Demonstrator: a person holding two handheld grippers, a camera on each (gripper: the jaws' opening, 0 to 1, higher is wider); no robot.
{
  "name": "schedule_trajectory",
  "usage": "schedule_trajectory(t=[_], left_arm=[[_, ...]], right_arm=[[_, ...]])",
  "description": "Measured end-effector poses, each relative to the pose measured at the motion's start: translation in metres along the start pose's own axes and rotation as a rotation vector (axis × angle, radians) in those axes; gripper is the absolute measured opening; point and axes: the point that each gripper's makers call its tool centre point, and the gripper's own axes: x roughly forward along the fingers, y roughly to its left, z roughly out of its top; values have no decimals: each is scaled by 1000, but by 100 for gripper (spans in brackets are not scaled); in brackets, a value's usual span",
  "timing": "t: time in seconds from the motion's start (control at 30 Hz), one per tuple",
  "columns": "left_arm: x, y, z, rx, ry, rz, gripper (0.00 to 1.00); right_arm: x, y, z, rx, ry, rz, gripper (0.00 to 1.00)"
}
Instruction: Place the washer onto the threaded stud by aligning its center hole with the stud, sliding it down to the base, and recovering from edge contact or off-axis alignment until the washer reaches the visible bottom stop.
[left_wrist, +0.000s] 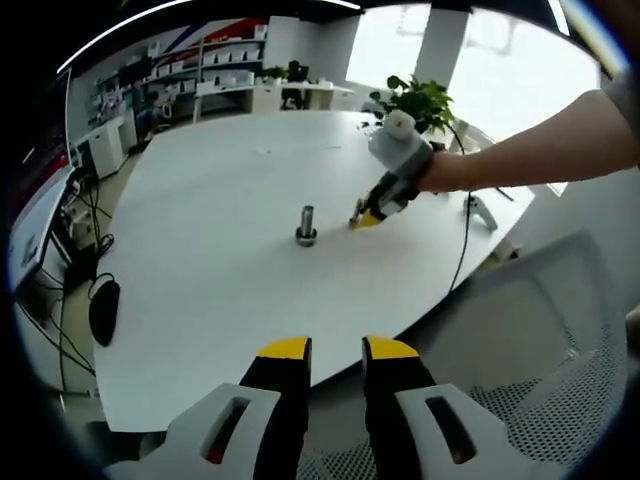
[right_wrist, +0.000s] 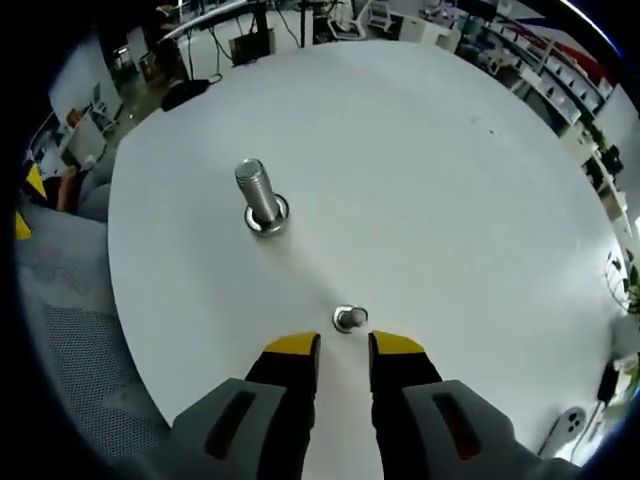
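The right gripper (right_wrist: 344, 345), jaws spread, is reaching for the small shiny metal washer (right_wrist: 349, 319) on the white round bench (right_wrist: 450, 200). Next it needs pinching and carrying to the upright silver threaded stud (right_wrist: 259, 196) at ten o'clock.

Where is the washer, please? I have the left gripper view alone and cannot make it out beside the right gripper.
Observer: In the right gripper view, the washer lies flat on the white table, just beyond the tips of the right gripper.
Operator: Thank you. Is it gripped?
Observer: No. The jaws stand slightly apart with nothing between them, and the washer sits ahead of them.
Operator: Is the stud free?
Observer: The threaded stud stands upright with bare threads above its base, well apart from the washer.
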Motion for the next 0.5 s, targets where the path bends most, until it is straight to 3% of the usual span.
schedule_trajectory(t=[0.13,0.27,0.4,0.5], left_arm=[[-1,3,0,-19,-8,6,18],[-2,6,3,-37,-26,21,18],[-1,5,0,-34,-7,16,19],[-2,5,0,-40,-12,16,20]], right_arm=[[-19,-3,-10,38,-43,-7,22],[-48,-1,-1,234,-207,31,23],[-74,1,-9,237,-248,24,24],[-94,7,-11,332,-322,79,24]])
